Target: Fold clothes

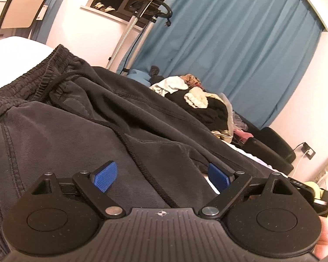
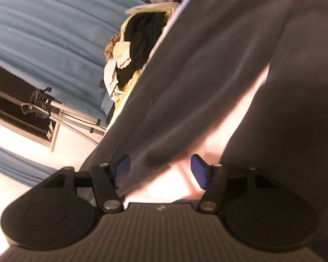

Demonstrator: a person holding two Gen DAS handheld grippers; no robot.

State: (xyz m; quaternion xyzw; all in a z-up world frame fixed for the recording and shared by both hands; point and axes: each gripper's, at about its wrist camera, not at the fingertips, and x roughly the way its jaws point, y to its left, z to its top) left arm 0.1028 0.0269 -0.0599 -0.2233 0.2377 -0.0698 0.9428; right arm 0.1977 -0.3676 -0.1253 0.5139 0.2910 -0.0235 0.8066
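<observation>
Both spread-jawed, empty tongs hover low: left gripper [image 1: 161,175] over the dark sweatpants [image 1: 61,118] on the bed, legs running far-right from the far-left waistband [image 1: 22,87], right gripper [image 2: 160,170] by a leg.

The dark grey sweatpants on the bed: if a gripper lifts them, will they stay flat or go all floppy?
Probably floppy: the dark grey sweatpants already lie in soft folds and wrinkles. They look thick, with heavy seams, so likely a bit heavy and droopy. The open left gripper would likely lift only one bunch, the rest trailing.

Both wrist views low, close, sharing the clothes pile [image 1: 199,100].
</observation>
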